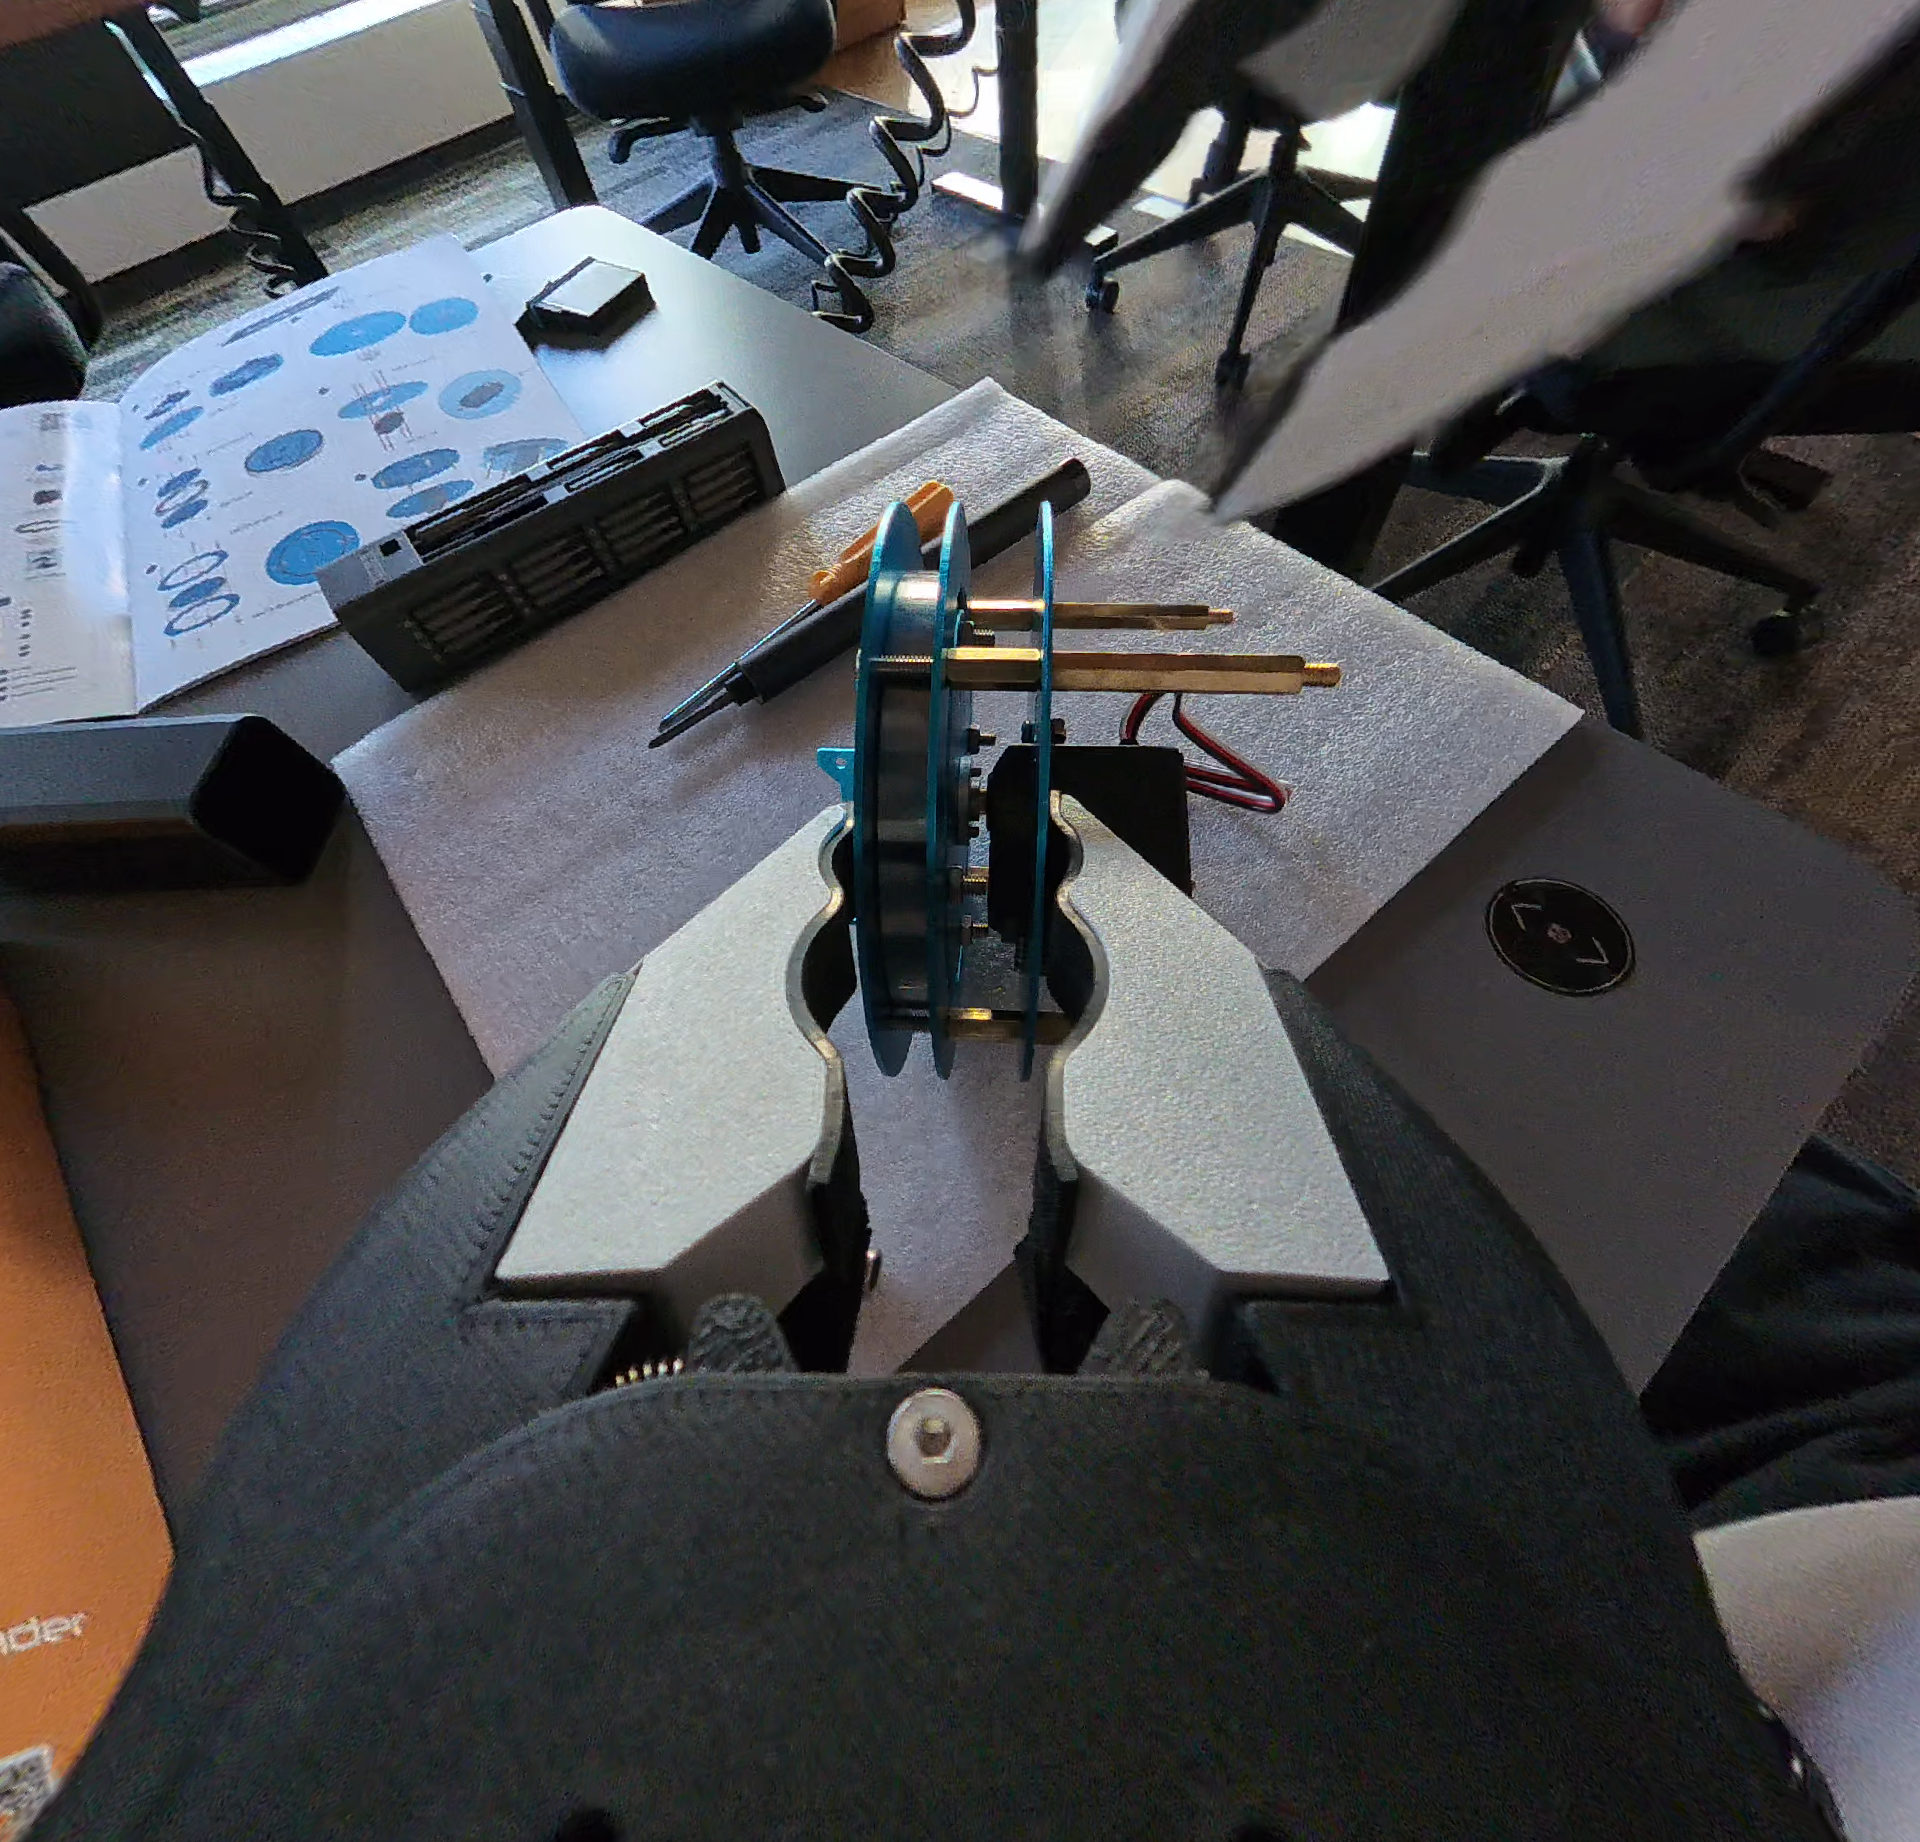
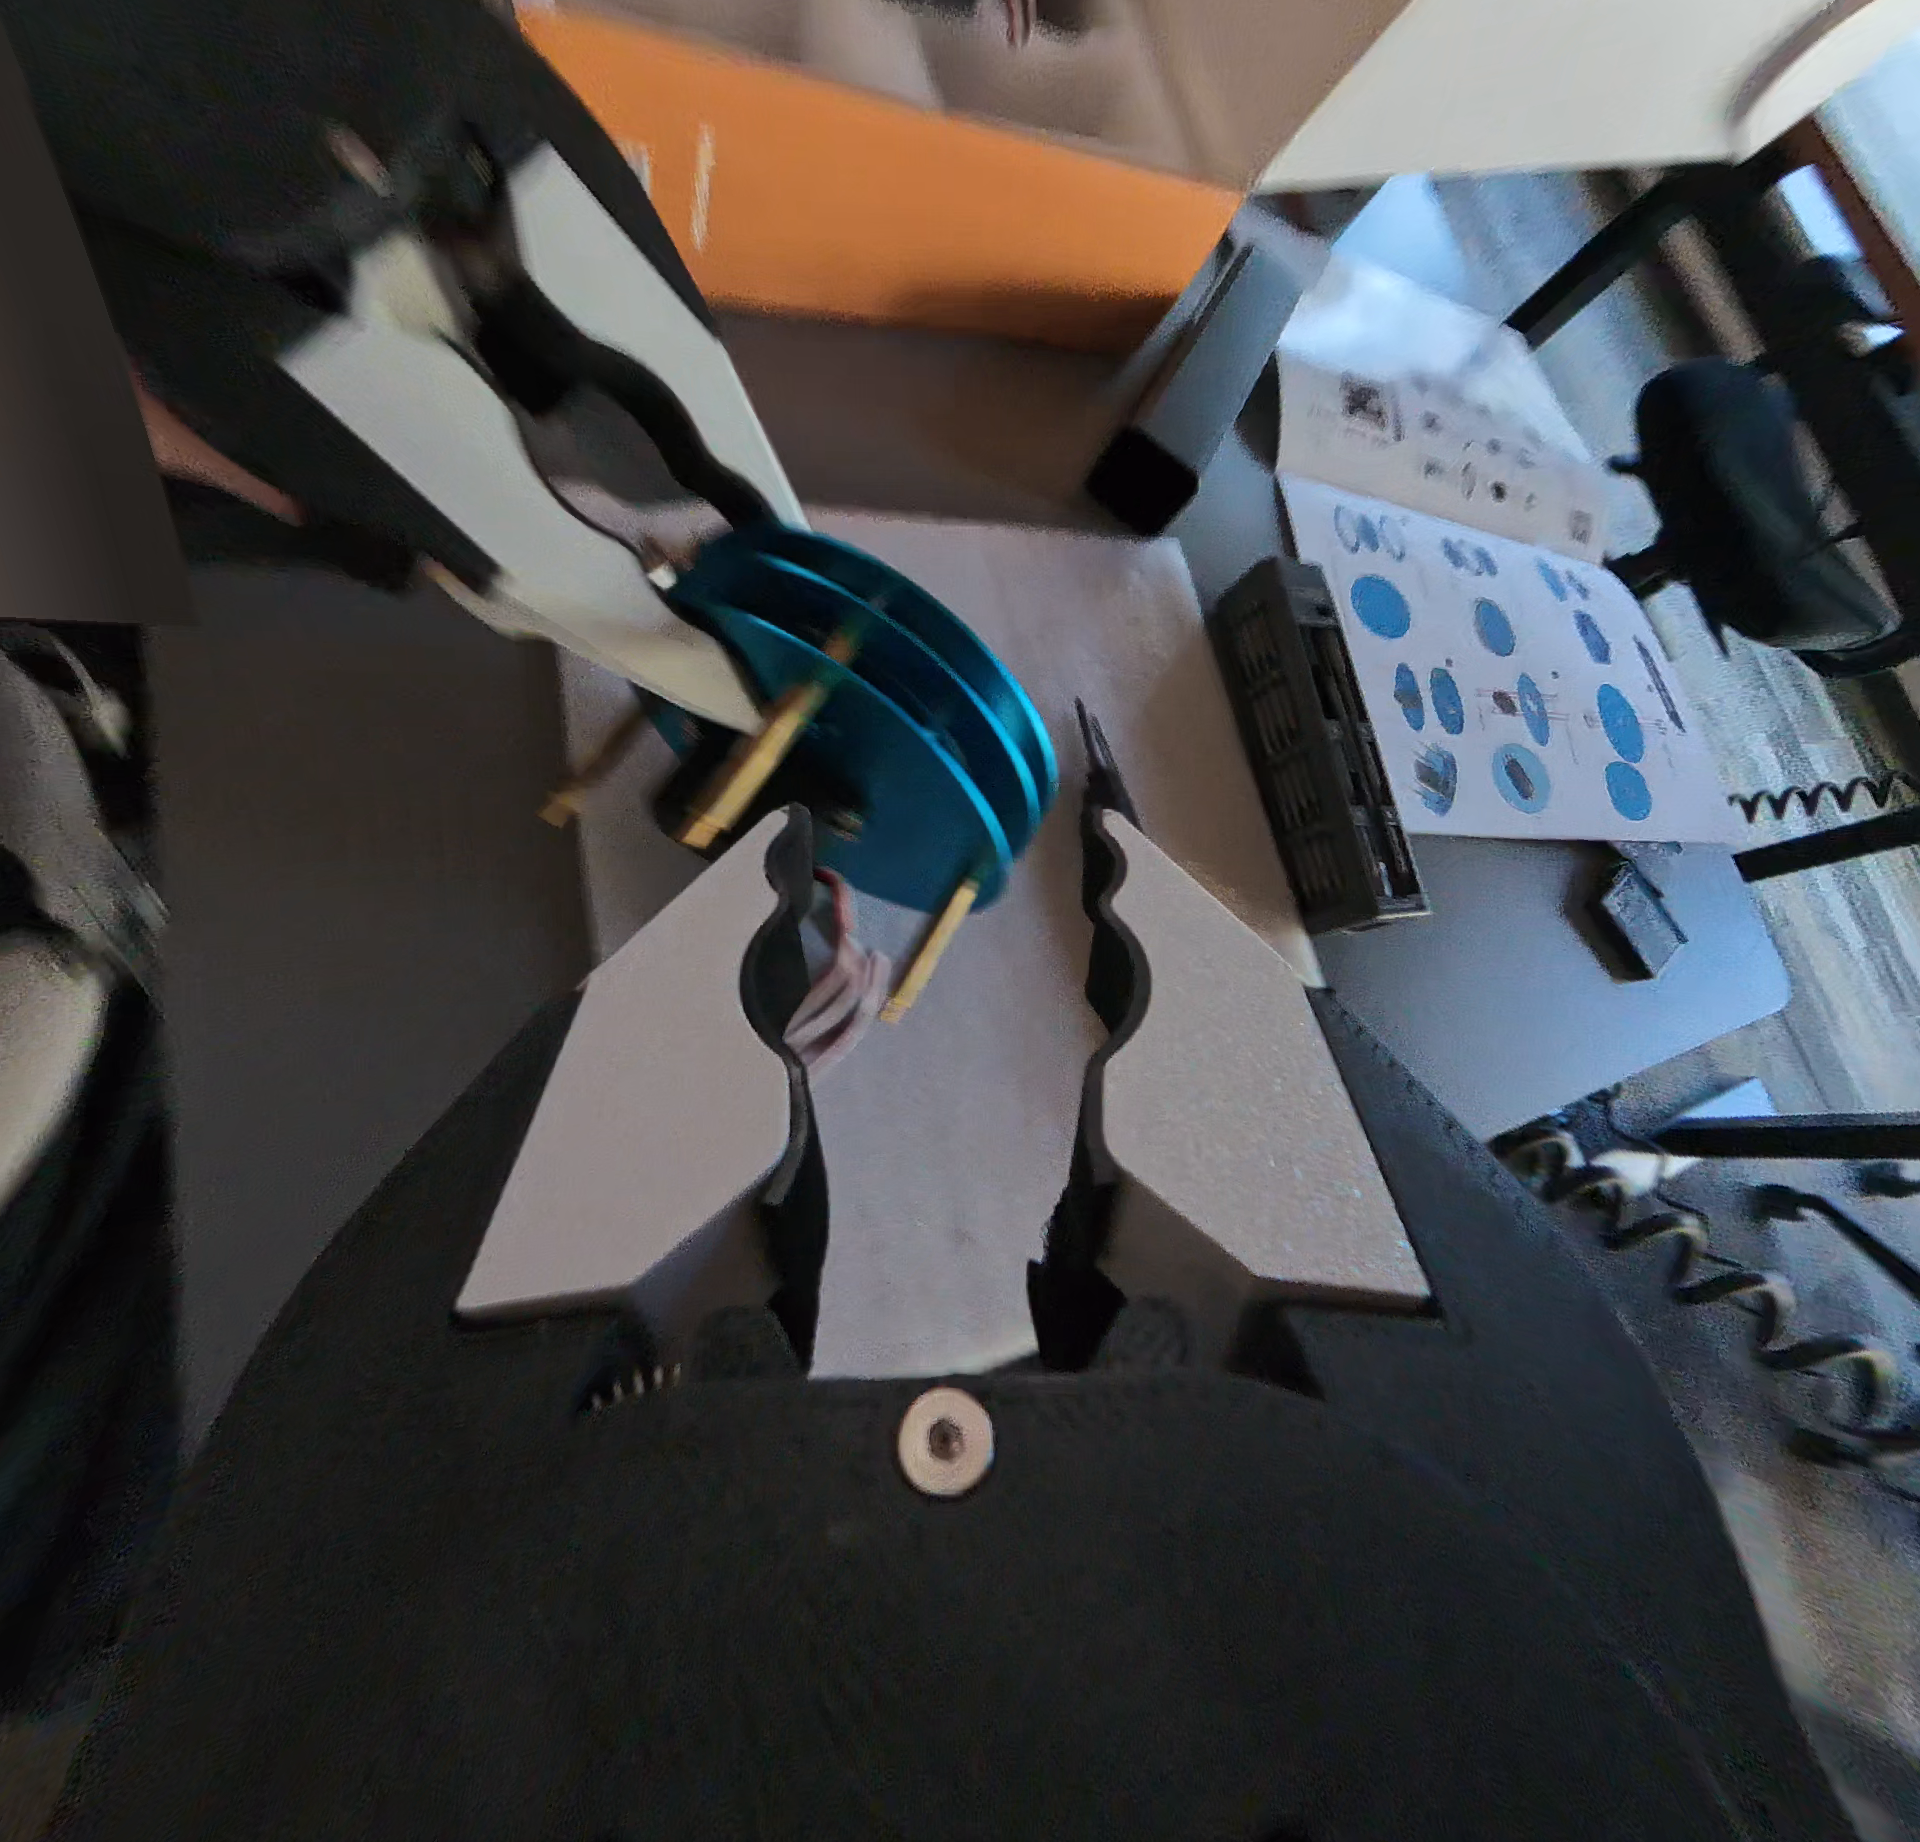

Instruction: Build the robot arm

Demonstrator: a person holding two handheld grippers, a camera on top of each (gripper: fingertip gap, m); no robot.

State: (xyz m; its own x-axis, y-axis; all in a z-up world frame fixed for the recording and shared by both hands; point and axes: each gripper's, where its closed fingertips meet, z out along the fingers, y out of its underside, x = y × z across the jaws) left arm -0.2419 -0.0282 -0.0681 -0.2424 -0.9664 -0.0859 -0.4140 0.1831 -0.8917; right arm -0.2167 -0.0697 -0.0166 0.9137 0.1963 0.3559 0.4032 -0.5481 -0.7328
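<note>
The left gripper fingers clench a blue disc assembly at centre frame, above the foam sheet; the right gripper fingers hang released, empty, just beside it.

My left gripper clamps the blue disc assembly: three parallel discs on edge, brass standoffs projecting sideways, black servo with red-black wires, above white foam sheet.
</note>
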